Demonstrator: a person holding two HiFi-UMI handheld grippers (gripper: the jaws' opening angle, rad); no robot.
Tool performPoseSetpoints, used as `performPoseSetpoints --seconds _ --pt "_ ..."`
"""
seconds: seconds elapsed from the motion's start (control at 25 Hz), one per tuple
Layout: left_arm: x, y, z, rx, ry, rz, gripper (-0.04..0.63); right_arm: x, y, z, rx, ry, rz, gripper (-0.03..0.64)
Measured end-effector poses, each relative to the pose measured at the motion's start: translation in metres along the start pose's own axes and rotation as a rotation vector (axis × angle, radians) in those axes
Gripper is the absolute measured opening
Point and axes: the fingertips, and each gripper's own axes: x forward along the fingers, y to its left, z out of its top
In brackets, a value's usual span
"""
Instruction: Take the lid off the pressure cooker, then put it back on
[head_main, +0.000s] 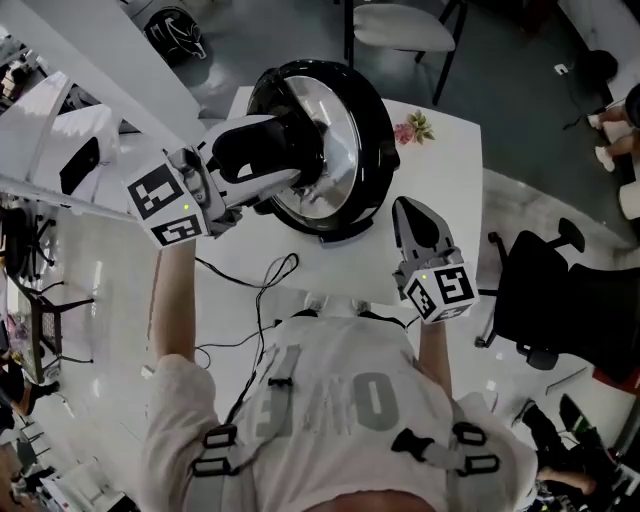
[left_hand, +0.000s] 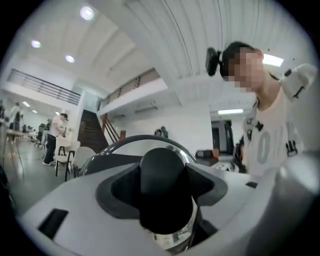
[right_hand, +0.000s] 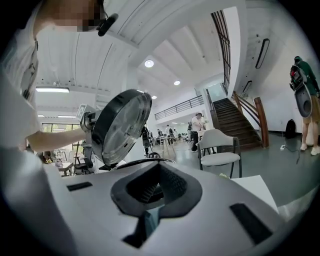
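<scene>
A: What is blocking the middle of the worktop (head_main: 445, 165)?
B: The lid (head_main: 335, 150) is standing on edge there in the left gripper (head_main: 295, 152), walling off the left.
A: Where is room lying open?
B: Bare worktop is showing around the right gripper (head_main: 408, 205). A flower sprig (head_main: 413, 128) is sitting near the far edge, a cable (head_main: 262, 290) is trailing across the near side, and an office chair (head_main: 545, 290) is crowding the right.

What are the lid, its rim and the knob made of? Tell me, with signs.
Lid: likely polished metal, mirror-bright with reflections. Rim: black, plastic or rubber, cannot tell which. Knob: probably black plastic, smooth with a dull sheen.
</scene>
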Motion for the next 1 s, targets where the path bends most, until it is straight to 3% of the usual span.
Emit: performPoseSetpoints --seconds 0.16,0.48,0.56,0.68,1.0 --pt "-0.02 0.002 0.032 -0.132 -0.411 0.132 0.288 -0.002 0.008 0.01 -0.023 -0.015 0.003 0.005" --pt "-0.061 0.0 0.069 -0.321 -0.919 0.251 0.287 -0.012 0.013 0.036 -0.026 -0.087 -0.042 0.005" --pt "-0.072 0.0 0.069 -0.336 -0.992 0.318 0.287 -0.01 0.015 0.044 -0.031 -0.11 -0.041 0.005" --pt "-0.085 -0.005 0.065 -0.329 -1.03 0.384 0.287 -0.008 0.017 0.056 -0.042 -0.137 -0.034 0.005" --pt "-0.1 -0.01 0.061 -0.326 -1.069 0.381 0.287 -0.001 0.011 0.068 -0.046 -0.17 -0.028 0.005"
